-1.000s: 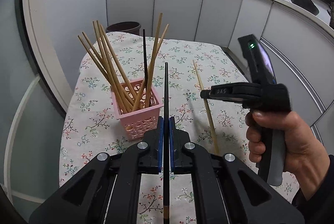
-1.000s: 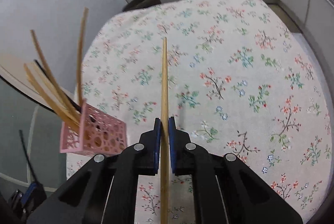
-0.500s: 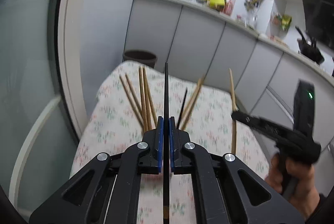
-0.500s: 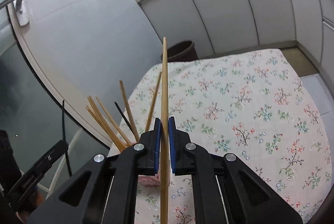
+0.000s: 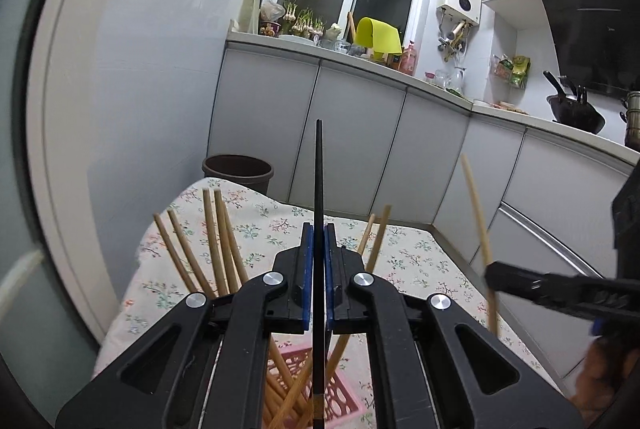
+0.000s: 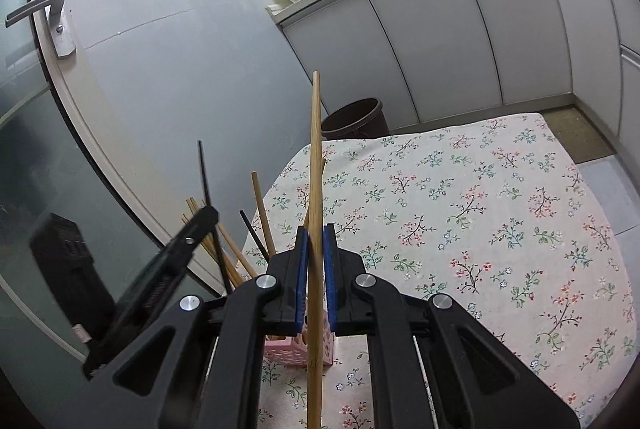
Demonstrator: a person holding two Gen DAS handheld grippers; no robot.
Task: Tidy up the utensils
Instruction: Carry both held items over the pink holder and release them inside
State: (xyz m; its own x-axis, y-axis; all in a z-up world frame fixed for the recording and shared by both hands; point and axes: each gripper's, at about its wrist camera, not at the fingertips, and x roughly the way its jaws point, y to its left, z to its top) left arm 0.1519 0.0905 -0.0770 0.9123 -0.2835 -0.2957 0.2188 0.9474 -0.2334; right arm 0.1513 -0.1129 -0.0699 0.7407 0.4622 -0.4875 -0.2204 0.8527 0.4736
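Note:
My left gripper point(image 5: 319, 229) is shut on a black chopstick point(image 5: 319, 169) that points up and away, right above the pink basket point(image 5: 344, 395). Several wooden chopsticks point(image 5: 218, 241) lean out of that basket. My right gripper point(image 6: 315, 233) is shut on a wooden chopstick point(image 6: 316, 149), just right of the basket point(image 6: 280, 349). In the left wrist view the right gripper point(image 5: 496, 275) shows at the right with its wooden chopstick point(image 5: 476, 213). The right wrist view shows the left gripper point(image 6: 208, 213) at the left, holding its black chopstick point(image 6: 204, 169). Another black chopstick point(image 6: 254, 235) stands in the basket.
The floral tablecloth point(image 6: 480, 229) covers the table, with bare cloth to the right of the basket. A brown bin point(image 6: 354, 119) stands behind the table's far edge. Grey cabinets and a cluttered counter point(image 5: 360, 61) run along the back; a door with a handle point(image 6: 36, 7) is at left.
Both grippers tilted upward with their chopsticks still held. The left one moved forward over the basket, which now lies under it. The right one rose beside the basket.

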